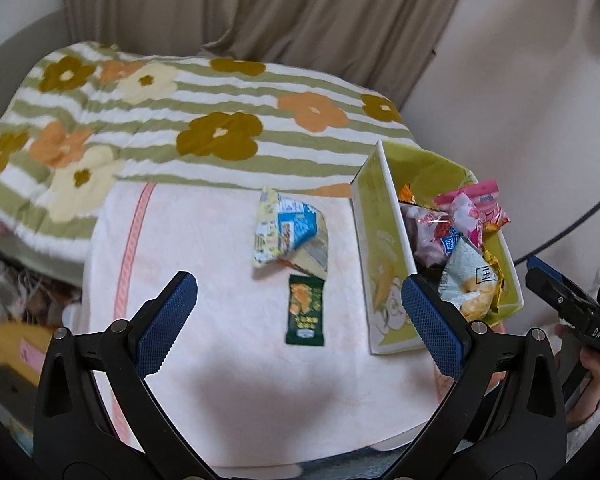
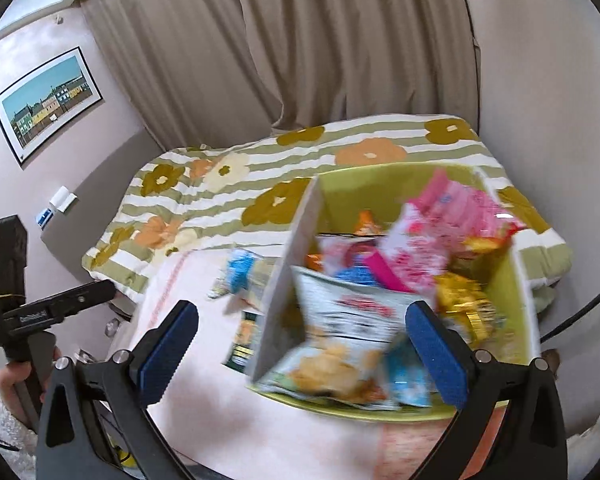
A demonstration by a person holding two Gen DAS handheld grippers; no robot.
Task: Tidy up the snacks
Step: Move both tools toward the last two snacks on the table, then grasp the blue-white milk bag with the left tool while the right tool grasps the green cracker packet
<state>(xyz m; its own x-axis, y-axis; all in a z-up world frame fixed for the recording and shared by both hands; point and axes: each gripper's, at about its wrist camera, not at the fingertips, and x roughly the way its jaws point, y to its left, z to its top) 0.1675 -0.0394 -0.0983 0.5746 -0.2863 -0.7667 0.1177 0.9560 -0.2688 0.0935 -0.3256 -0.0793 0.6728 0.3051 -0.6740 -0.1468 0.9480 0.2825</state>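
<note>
A yellow-green box [image 1: 384, 264] full of snack packets stands at the right of a pale pink towel [image 1: 204, 280]; it also shows in the right wrist view [image 2: 284, 280]. A pale chip bag [image 2: 340, 344] and pink packets [image 2: 440, 236] lie in it. A blue-and-yellow packet [image 1: 290, 228] and a dark green packet [image 1: 305, 310] lie on the towel left of the box. My left gripper [image 1: 298, 320] is open and empty above the towel, over the green packet. My right gripper [image 2: 302, 350] is open and empty above the box's near edge.
A striped flower-print blanket [image 1: 180, 116] covers the bed behind the towel. Beige curtains [image 2: 320, 40] hang behind. A framed picture [image 2: 48, 100] hangs on the left wall. Clutter and a yellow box [image 1: 20, 344] sit at the lower left.
</note>
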